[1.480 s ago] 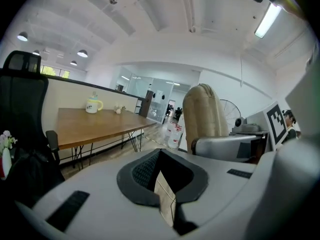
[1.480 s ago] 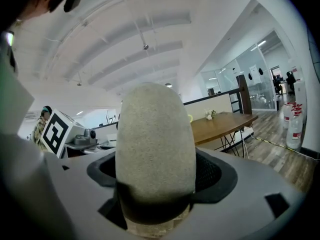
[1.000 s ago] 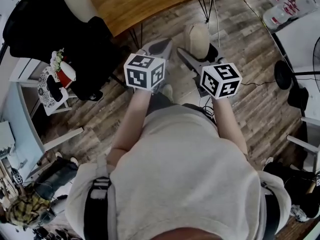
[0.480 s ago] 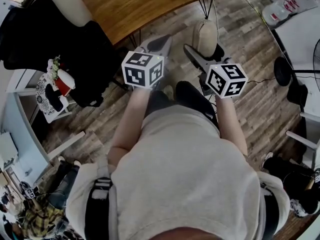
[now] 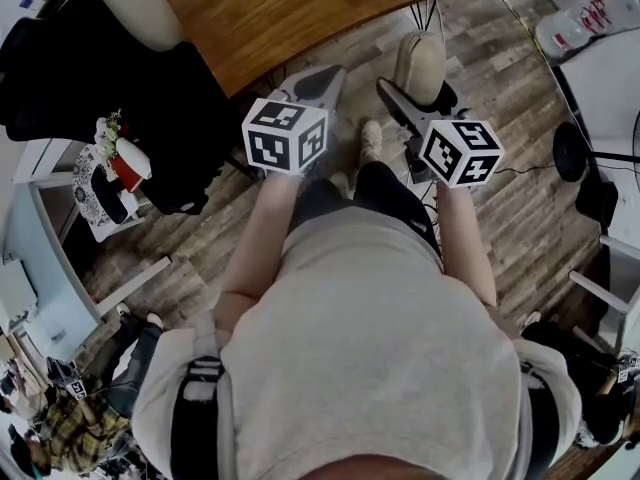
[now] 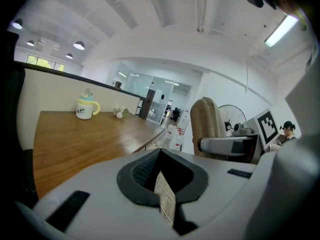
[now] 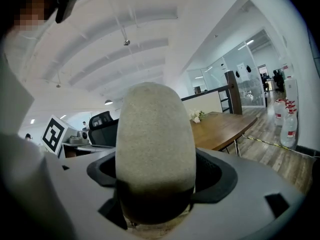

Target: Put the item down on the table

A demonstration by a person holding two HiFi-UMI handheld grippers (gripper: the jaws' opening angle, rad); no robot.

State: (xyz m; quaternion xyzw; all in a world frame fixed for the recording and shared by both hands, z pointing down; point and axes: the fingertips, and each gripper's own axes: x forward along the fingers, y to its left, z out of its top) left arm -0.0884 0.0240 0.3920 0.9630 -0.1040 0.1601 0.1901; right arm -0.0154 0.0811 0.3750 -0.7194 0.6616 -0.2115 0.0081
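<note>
A beige, egg-shaped item (image 5: 420, 64) stands upright in my right gripper (image 5: 400, 103), which is shut on its dark lower end. In the right gripper view the item (image 7: 155, 139) fills the middle, rising out of the jaws of the right gripper (image 7: 155, 206). My left gripper (image 5: 316, 86) is level with it on the left, shut and holding nothing; its jaws meet at a thin seam in the left gripper view (image 6: 161, 179). The wooden table (image 5: 300, 8) lies just ahead of both grippers. Its top (image 6: 75, 139) carries a white mug (image 6: 86, 108) at the far end.
A black office chair (image 5: 110, 78) stands left of the table, with a small white stand holding a red pot (image 5: 125, 153) beside it. Water bottles (image 5: 590, 13) and a floor fan (image 5: 575, 153) are at the right. People (image 5: 50, 418) are at the lower left.
I have stepped forward over the wooden floor; a foot has come into view between the grippers. Both grippers and the beige item are closer to the table edge.
</note>
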